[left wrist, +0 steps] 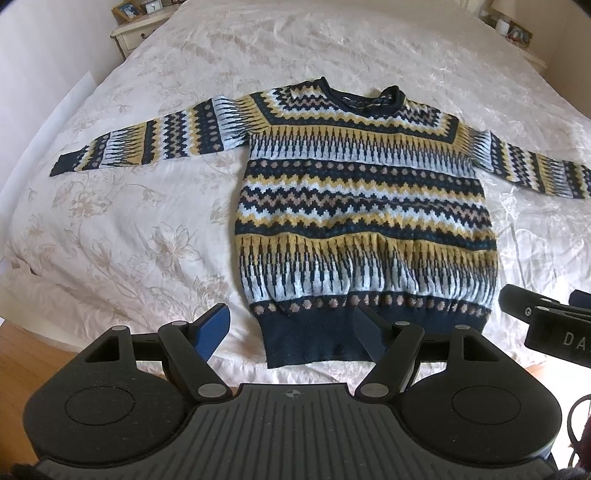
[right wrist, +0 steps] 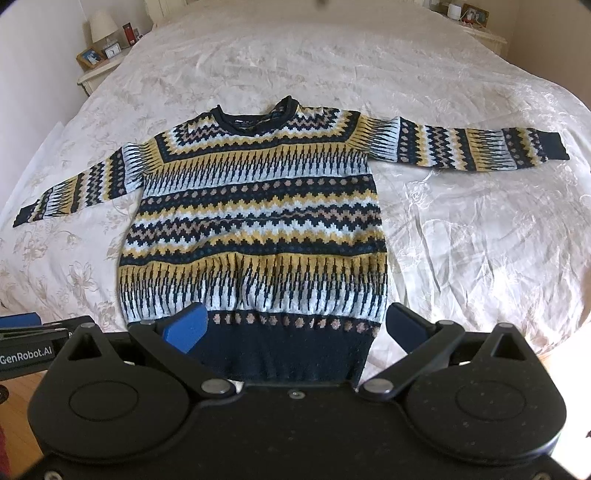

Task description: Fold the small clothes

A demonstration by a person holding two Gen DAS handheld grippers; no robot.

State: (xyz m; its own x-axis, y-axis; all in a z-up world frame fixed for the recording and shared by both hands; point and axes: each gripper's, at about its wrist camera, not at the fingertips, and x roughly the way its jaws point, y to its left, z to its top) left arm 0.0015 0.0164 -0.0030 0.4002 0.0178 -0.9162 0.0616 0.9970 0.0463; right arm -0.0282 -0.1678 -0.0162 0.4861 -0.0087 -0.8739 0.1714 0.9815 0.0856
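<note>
A patterned knit sweater (left wrist: pixel 362 192) in navy, yellow and pale blue lies flat on the bed, front up, both sleeves spread out to the sides, collar at the far end. It also shows in the right wrist view (right wrist: pixel 255 221). My left gripper (left wrist: pixel 291 332) is open and empty, hovering at the sweater's navy hem near its left corner. My right gripper (right wrist: pixel 295 328) is open and empty, hovering above the hem. The right gripper's body shows at the right edge of the left wrist view (left wrist: pixel 546 325).
The bed has a cream floral bedspread (left wrist: pixel 129 221). Nightstands with picture frames and a clock stand at the head, one on each side (left wrist: pixel 136 26) (right wrist: pixel 99 62). Wooden floor (left wrist: pixel 22 369) shows at the bed's near edge.
</note>
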